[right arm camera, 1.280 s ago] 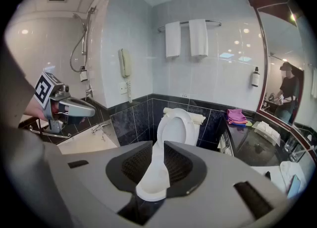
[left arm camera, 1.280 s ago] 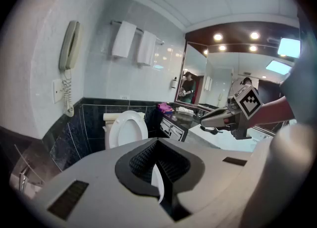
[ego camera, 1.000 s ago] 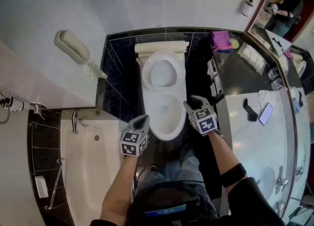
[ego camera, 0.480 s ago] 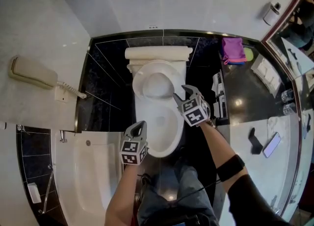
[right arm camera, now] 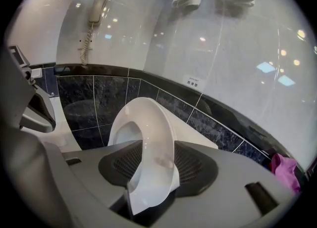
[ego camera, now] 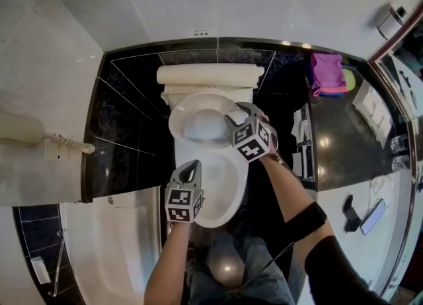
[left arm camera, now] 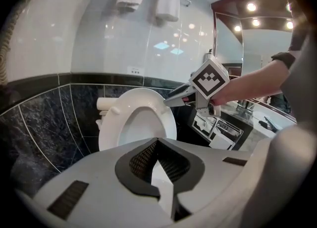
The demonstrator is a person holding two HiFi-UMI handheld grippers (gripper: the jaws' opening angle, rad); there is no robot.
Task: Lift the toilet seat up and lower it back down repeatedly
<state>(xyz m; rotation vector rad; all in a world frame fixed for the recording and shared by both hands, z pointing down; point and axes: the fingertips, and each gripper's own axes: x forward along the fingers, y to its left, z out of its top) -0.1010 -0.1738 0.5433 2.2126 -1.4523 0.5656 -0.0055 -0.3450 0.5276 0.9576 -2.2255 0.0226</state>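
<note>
Seat state: the white oval plastic toilet seat (ego camera: 177, 120) stands raised. It is tilted back toward the white ceramic cistern (ego camera: 211, 72), above the open white bowl (ego camera: 221, 188).

Right hand-held gripper (ego camera: 238, 114): your jaws stand wide and have just been opening. The seat's right rim runs between them, and the pads do not look to be pressing on it.

Left hand-held gripper (ego camera: 193, 165): jaws drawn together at the tips, with nothing between them. It hovers over the bowl's left edge, apart from the seat.

Reading: the step in hand looks like taking hold of the raised seat to bring it down.

How to do it well:
- Slide the right jaws further onto the rim before you close, so both pads face flat plastic, not the rounded edge.
- Close firmly, since glossy plastic will likely slip under a light pinch.
- Swing your wrist along the arc about the hinge at the cistern, and do not pull straight toward yourself.
- Hold the left hand-held gripper clear of the bowl rim so the seat cannot land on it.
- Ease the last part down, because a dropped seat slams.
</note>
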